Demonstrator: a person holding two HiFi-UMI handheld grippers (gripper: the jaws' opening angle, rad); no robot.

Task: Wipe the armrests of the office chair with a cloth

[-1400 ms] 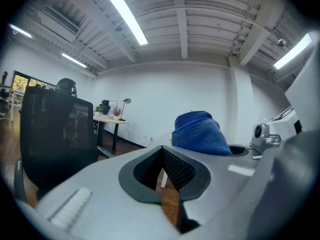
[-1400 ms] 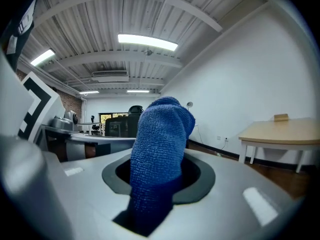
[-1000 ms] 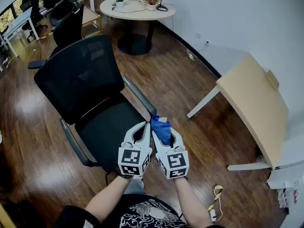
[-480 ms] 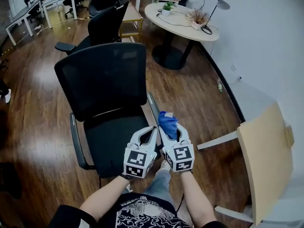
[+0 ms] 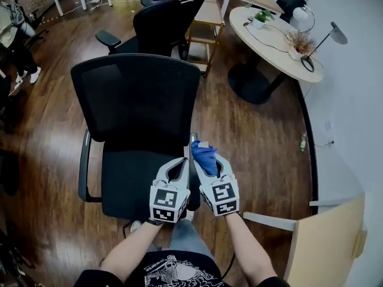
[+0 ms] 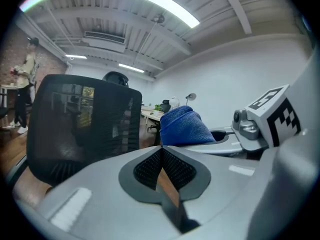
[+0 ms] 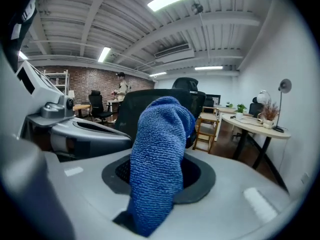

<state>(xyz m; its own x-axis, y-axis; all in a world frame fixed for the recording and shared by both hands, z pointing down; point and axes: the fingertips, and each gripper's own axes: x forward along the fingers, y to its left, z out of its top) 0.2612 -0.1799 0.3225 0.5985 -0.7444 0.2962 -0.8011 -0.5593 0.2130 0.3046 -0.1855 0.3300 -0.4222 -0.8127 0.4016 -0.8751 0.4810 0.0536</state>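
Observation:
A black mesh office chair [image 5: 137, 100] stands in front of me, its back also showing in the left gripper view [image 6: 75, 129]. Its left armrest [image 5: 84, 166] is bare; the right armrest [image 5: 193, 140] is mostly hidden behind the cloth. My right gripper [image 5: 204, 158] is shut on a blue cloth [image 5: 203, 153], which bulges up out of the jaws [image 7: 160, 154]. It hovers at the seat's right edge, next to the right armrest. My left gripper [image 5: 181, 162] sits just left of it over the seat, shut with nothing in it [image 6: 161, 156].
Wooden floor all round. More black chairs [image 5: 161, 14] and a wooden stool [image 5: 209, 17] stand behind the chair. A round table [image 5: 275, 34] with a plant and a lamp is at the back right. A light wooden desk [image 5: 326, 244] is at the lower right. A person [image 6: 25, 89] stands far left.
The head view has swung round, so the chair now faces me squarely. Both grippers stay side by side at the seat's right edge, the cloth still held in the right one.

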